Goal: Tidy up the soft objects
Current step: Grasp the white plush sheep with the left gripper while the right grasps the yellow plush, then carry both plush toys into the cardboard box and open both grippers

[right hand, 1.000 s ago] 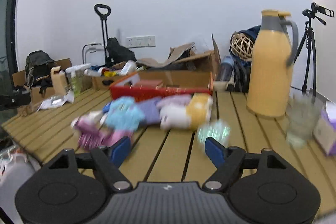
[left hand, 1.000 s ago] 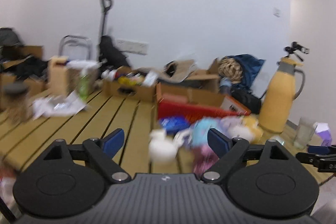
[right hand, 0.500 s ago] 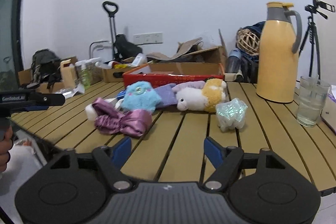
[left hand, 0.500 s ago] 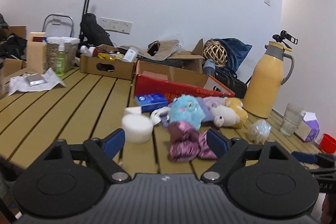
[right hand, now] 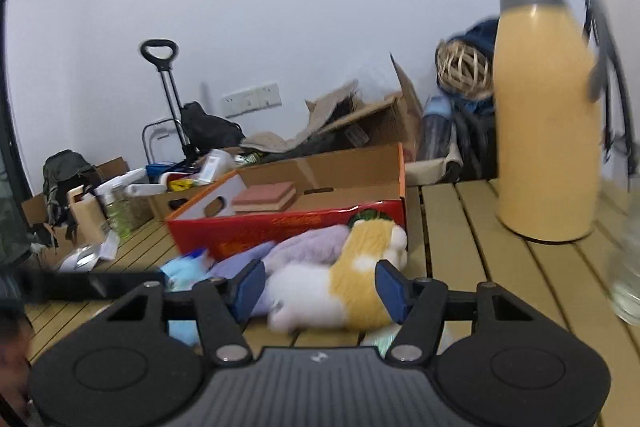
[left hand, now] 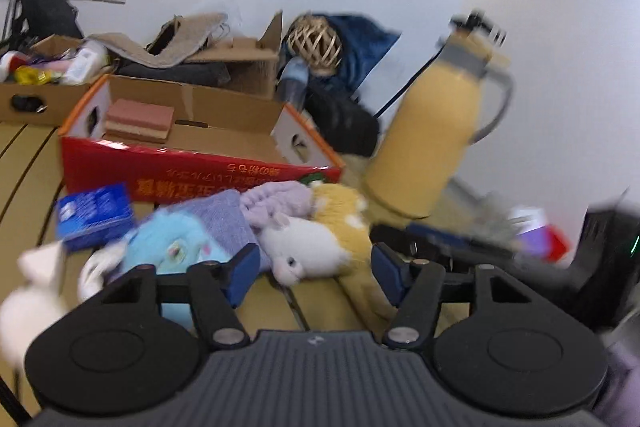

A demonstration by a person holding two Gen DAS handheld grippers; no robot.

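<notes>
— While both tongs gape wide, what do they hold?
— Nothing. The right gripper (right hand: pixel 320 290) straddles the white-and-yellow plush toy (right hand: pixel 340 287) without clamping; the left gripper (left hand: pixel 315 273) hovers near it. The red cardboard box (right hand: pixel 280 227) stands just behind; bare wooden slats (right hand: pixel 480 267) lie rightward.

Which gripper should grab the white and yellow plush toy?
Right. The right gripper is open with the plush toy between its fingers; the left gripper, also open, sits farther back.
</notes>
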